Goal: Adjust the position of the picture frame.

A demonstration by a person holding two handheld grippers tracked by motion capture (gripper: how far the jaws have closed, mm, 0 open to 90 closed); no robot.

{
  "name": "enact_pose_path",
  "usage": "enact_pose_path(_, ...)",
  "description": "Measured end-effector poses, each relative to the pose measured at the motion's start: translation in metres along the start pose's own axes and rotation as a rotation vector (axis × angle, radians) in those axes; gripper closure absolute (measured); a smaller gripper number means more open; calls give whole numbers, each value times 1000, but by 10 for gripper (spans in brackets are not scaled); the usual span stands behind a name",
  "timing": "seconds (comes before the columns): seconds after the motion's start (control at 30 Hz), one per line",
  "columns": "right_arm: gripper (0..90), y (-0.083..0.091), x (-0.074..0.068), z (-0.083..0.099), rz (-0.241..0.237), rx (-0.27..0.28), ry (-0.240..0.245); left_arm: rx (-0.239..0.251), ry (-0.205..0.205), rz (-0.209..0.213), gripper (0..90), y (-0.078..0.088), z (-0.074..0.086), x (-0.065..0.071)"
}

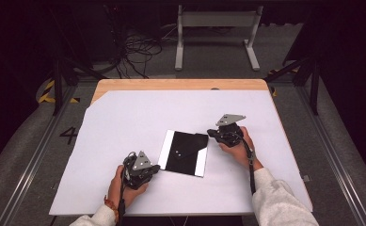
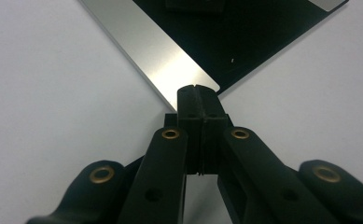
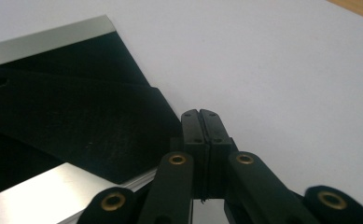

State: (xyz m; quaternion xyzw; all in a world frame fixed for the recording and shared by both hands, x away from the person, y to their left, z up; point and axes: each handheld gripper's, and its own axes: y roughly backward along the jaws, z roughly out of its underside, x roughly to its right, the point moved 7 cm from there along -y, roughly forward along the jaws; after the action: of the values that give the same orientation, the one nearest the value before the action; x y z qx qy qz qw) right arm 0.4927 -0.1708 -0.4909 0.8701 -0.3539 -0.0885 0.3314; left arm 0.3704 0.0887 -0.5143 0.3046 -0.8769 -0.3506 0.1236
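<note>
A black square plate [image 1: 185, 153] with a silver strip along two opposite sides lies flat in the middle of the white sheet [image 1: 124, 117]. My left gripper [image 1: 156, 168] is shut with nothing in it, and its tips are at the plate's near-left corner. In the left gripper view, the closed jaw tips of the left gripper [image 2: 198, 91] meet the end of the silver strip [image 2: 160, 51]. My right gripper [image 1: 210, 133] is shut and empty at the plate's far-right corner. In the right gripper view, the right gripper [image 3: 201, 114] sits just beside the corner of a matte black piece [image 3: 76, 126] lying on the plate.
The white sheet covers most of a wooden table [image 1: 180, 84], with bare white surface all around the plate. Beyond the table's far edge are a grey floor, a tangle of cables [image 1: 133, 52] and a white metal stand [image 1: 216, 28].
</note>
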Motion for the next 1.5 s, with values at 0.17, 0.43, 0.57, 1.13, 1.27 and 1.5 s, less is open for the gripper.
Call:
enact_pose_path(0.17,900,-4,3,-2,14,-2,15,0,5,-20,900,0,-1,-7)
enact_pose_path(0.43,900,-8,7,-1,-10,-23,8,5,22,-21,899,-3,-2,-15)
enact_pose_path(0.57,900,-11,9,0,-6,-38,9,7,38,-16,899,-1,-1,-13)
enact_pose_path(1.13,900,-12,1,2,-55,-98,93,6,0,44,898,-3,-3,-1)
enact_pose_path(1.27,900,-9,0,5,-73,-94,80,2,1,34,899,-3,-3,-3)
enact_pose_path(1.5,900,2,-3,14,-65,-96,80,-8,1,14,898,-7,-8,-8)
